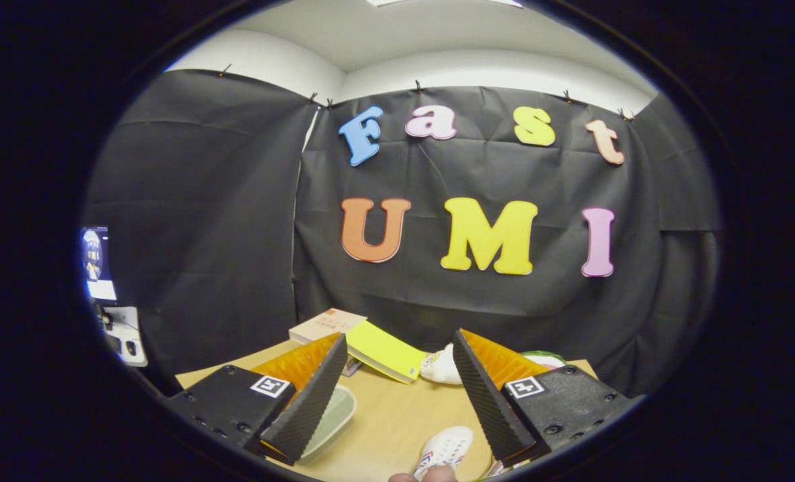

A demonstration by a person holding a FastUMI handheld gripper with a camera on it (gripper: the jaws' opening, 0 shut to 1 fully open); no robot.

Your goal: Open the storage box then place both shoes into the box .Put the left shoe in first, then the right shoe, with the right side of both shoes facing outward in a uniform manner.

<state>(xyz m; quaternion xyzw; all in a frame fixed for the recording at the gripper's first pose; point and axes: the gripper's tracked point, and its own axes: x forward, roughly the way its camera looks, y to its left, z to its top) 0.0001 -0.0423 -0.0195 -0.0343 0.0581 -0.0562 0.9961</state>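
My gripper (397, 351) is held above the wooden table (387, 415) with its two ridged black fingers (310, 402) wide apart and nothing between them. A white shoe (446, 447) with red and blue marks lies low between the fingers, near a fingertip of a person's hand (424, 476). A second white shoe (442, 365) lies farther back, just left of the right finger, partly hidden by it. A translucent box part (334, 415) sits under the left finger; most of it is hidden.
A yellow-green booklet (384, 351) and a beige book (327, 325) lie at the table's far side. Something green and white (543, 359) peeks out behind the right finger. A screen and white device (106, 294) stand off to the left.
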